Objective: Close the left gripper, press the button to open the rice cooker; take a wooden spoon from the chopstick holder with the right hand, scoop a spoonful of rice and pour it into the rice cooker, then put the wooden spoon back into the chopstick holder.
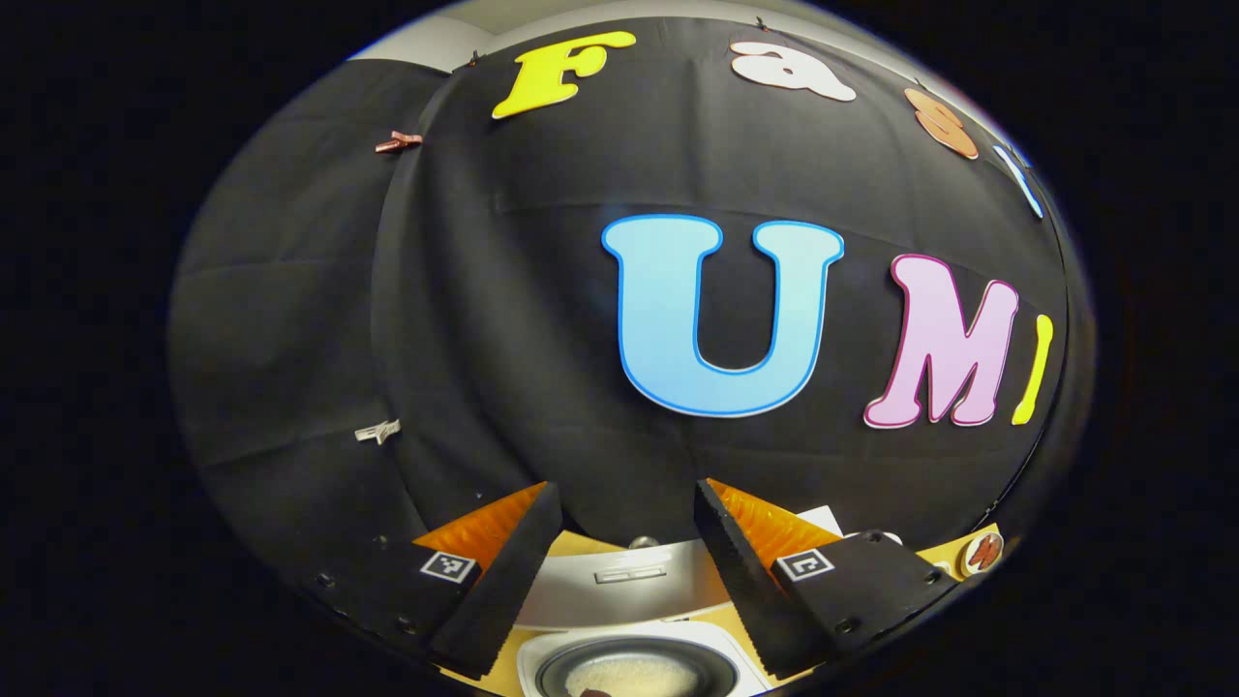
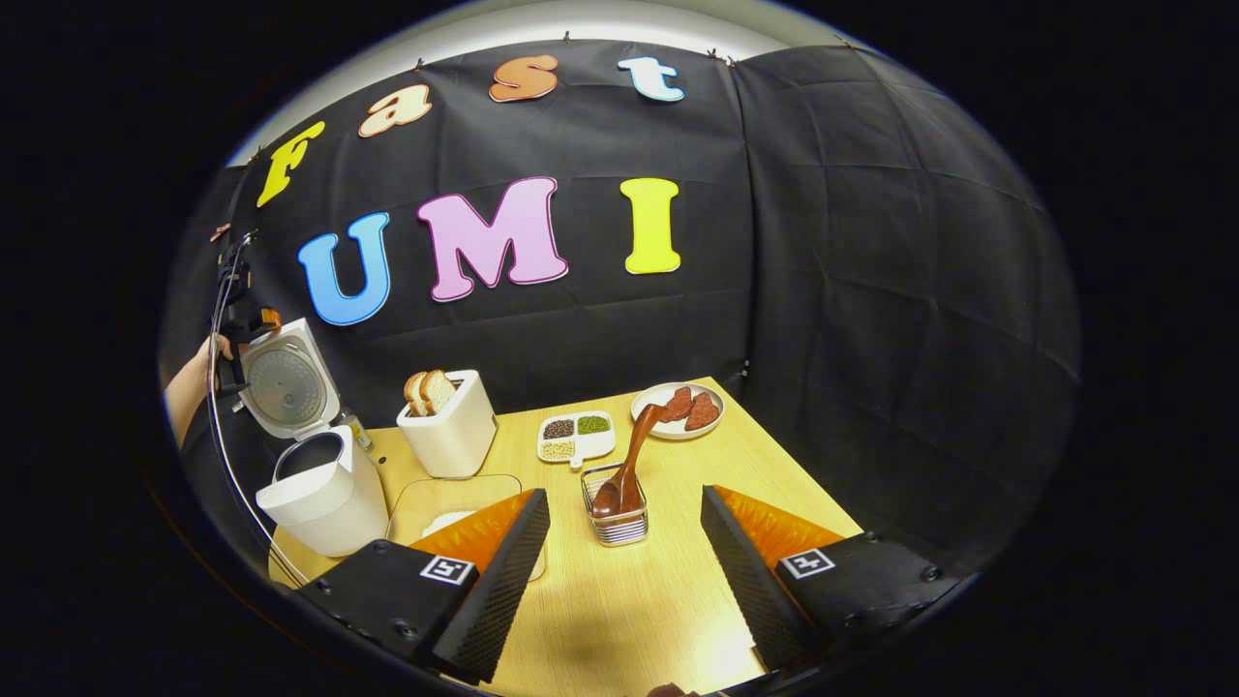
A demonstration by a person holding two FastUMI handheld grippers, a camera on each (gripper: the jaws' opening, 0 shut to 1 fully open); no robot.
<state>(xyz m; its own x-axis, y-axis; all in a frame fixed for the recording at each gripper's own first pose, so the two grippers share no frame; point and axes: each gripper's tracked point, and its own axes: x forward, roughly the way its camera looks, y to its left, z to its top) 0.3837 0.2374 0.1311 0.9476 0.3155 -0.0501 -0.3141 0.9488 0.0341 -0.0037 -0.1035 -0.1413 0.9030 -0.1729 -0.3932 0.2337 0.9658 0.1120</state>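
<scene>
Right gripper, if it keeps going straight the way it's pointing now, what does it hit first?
Probably the chopstick holder with the wooden spoon in it: it stands on the table between the open fingers of the right gripper, ahead of them. Depth is uncertain.

Both views are evenly lit from above and sharp between the jaws, with straight lines bowing strongly toward the edges. In the right gripper view the table [image 2: 668, 581] shows a pale glare patch and a soft shadow between the jaws.

left gripper view close above rice cooker [image 1: 634, 668]; right gripper view farther, sharing it [image 2: 319, 484]
</scene>
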